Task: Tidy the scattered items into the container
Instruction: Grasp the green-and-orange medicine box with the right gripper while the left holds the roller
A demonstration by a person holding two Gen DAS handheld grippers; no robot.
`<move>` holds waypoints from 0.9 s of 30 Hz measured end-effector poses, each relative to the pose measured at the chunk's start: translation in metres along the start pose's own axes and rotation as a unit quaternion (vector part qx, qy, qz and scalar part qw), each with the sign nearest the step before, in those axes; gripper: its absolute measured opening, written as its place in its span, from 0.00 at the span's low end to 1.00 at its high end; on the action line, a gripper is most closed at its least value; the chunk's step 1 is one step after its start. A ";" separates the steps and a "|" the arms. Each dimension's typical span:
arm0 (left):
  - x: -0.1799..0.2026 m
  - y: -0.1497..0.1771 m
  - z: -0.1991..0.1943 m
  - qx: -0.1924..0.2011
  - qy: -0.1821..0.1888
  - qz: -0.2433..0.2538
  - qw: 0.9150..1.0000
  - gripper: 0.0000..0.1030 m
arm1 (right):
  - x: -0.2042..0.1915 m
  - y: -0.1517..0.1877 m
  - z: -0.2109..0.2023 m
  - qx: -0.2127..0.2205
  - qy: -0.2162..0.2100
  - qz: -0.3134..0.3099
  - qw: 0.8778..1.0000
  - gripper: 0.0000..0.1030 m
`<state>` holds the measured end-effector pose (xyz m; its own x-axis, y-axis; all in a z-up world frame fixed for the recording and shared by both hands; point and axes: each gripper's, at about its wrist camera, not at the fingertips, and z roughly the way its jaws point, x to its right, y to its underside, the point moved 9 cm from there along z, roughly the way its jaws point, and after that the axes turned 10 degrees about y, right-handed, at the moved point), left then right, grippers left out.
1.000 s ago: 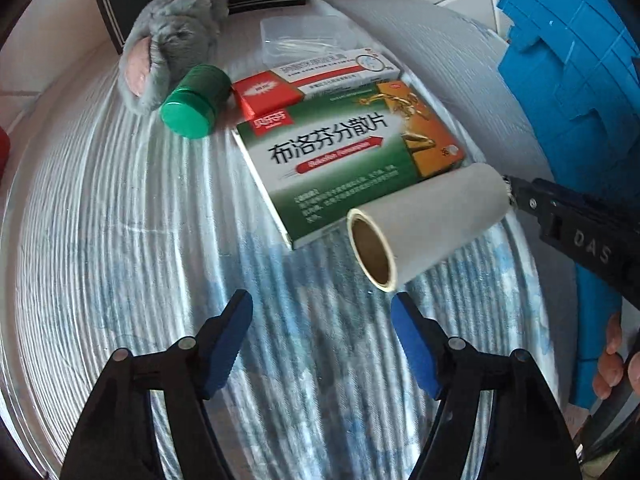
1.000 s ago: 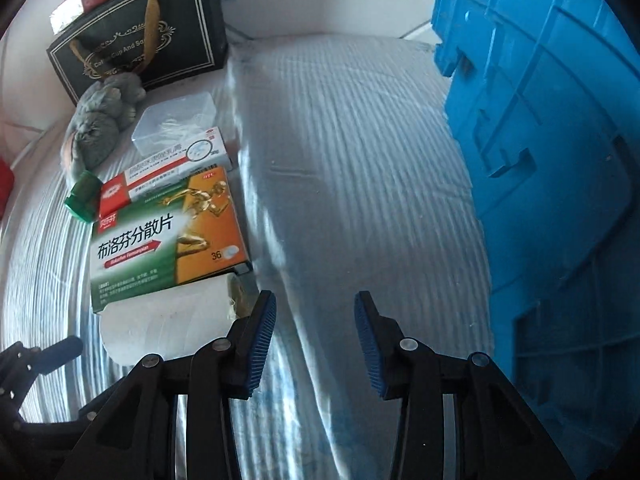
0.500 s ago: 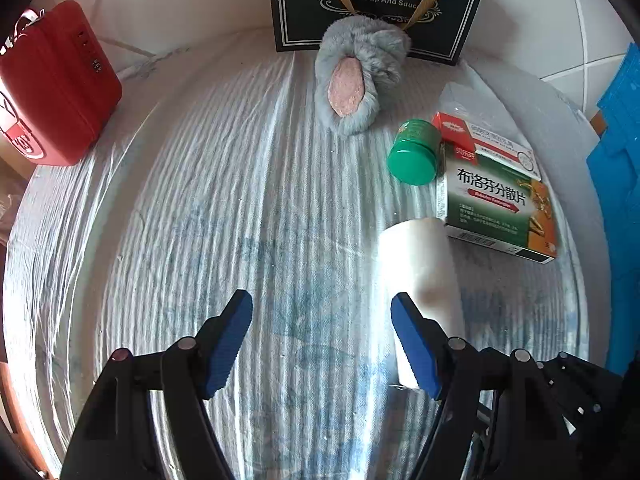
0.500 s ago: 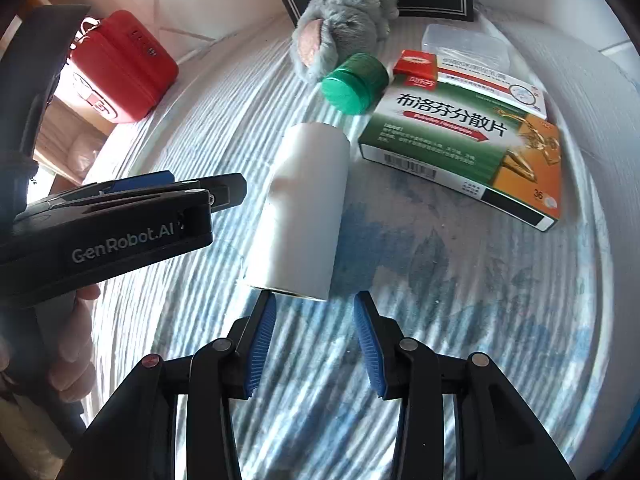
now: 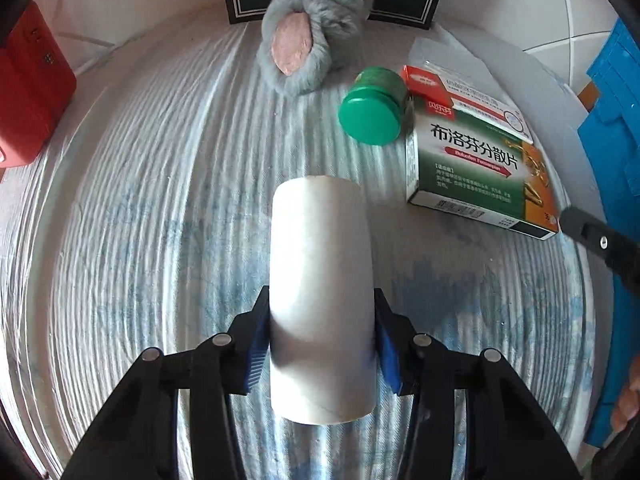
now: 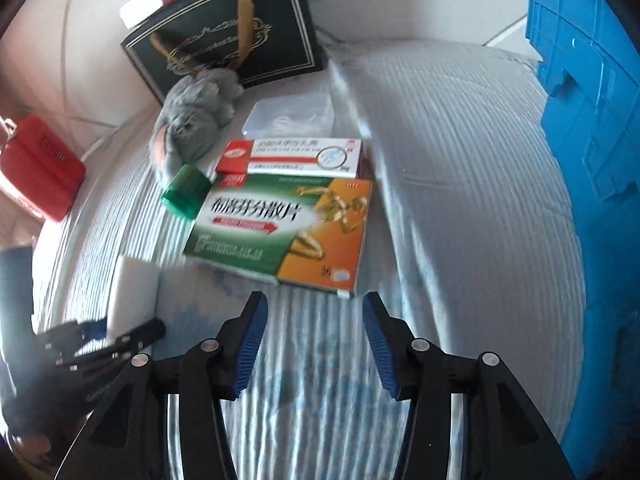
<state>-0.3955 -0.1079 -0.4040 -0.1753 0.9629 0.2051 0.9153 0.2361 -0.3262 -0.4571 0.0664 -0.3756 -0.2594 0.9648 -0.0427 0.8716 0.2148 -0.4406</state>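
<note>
Left wrist view: the left gripper (image 5: 320, 340) has its blue fingers (image 5: 256, 344) pinching a white paper roll (image 5: 320, 280) at centre, lying on the striped cloth of the table (image 5: 140, 200). At one o'clock sit a green jar (image 5: 370, 110) and a green medicine box (image 5: 476, 172); at twelve, a grey plush toy (image 5: 308, 48).

Right wrist view: the right gripper (image 6: 316, 344) has its fingers spreading, nothing between them. The medicine box (image 6: 280, 224) lies at twelve o'clock, the blue container (image 6: 592, 160) at three, the roll (image 6: 134, 292) at nine.
</note>
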 end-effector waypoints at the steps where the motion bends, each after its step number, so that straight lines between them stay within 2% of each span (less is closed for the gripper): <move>1: -0.004 -0.004 0.000 0.003 -0.003 -0.002 1.000 0.44 | -0.002 -0.009 0.007 0.008 0.001 0.003 1.000 0.66; 3: -0.013 -0.010 0.000 0.009 -0.005 -0.010 1.000 0.44 | -0.004 -0.023 0.024 0.012 0.007 0.006 1.000 0.67; 6: -0.021 -0.015 -0.001 0.015 -0.009 -0.012 1.000 0.44 | -0.021 -0.012 0.041 -0.031 -0.019 -0.013 0.999 0.68; 7: -0.022 -0.015 -0.002 0.016 -0.008 -0.011 1.000 0.44 | -0.034 -0.002 0.041 -0.048 -0.041 -0.028 0.998 0.68; 9: -0.023 -0.013 -0.003 0.018 -0.005 -0.009 1.000 0.44 | -0.068 0.022 0.032 -0.081 -0.116 -0.061 0.988 0.66; 10: -0.023 -0.012 -0.004 0.018 -0.004 -0.008 1.000 0.44 | -0.081 0.031 0.025 -0.087 -0.132 -0.085 0.984 0.66; 13: -0.027 -0.011 -0.006 0.021 -0.001 -0.012 1.000 0.44 | -0.088 0.021 0.011 -0.045 -0.100 -0.110 0.988 0.68; 14: -0.029 -0.011 -0.007 0.022 -0.001 -0.013 1.000 0.44 | -0.083 0.009 0.011 -0.027 -0.079 -0.104 0.991 0.71; 15: -0.031 -0.012 -0.007 0.023 -0.004 -0.014 1.000 0.44 | -0.078 -0.003 0.014 -0.016 -0.061 -0.094 0.994 0.79; 17: -0.034 -0.013 -0.007 0.023 -0.008 -0.015 1.000 0.44 | -0.078 -0.017 0.025 -0.014 -0.052 -0.090 0.994 0.82; 20: -0.035 -0.015 -0.008 0.024 -0.010 -0.016 1.000 0.44 | -0.097 -0.021 0.036 -0.020 -0.050 -0.126 0.991 0.84; 21: -0.036 -0.016 -0.008 0.024 -0.011 -0.017 1.000 0.44 | -0.105 -0.020 0.039 -0.020 -0.049 -0.144 0.988 0.89; 22: -0.037 -0.017 -0.009 0.023 -0.012 -0.018 0.999 0.44 | -0.111 -0.020 0.041 -0.018 -0.045 -0.161 0.986 1.00; 25: -0.042 -0.019 -0.013 0.028 -0.015 -0.027 0.999 0.44 | -0.117 -0.009 0.051 -0.035 -0.021 -0.199 0.979 0.98; 27: -0.046 -0.021 -0.016 0.034 -0.017 -0.027 0.999 0.44 | -0.115 0.002 0.054 -0.061 -0.011 -0.205 0.977 0.91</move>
<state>-0.4011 -0.1590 -0.3917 -0.2379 0.9521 0.1923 0.8774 0.2956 -0.3778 -0.4480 -0.0524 -0.4196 -0.6043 0.7912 0.0943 0.7357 0.5995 -0.3151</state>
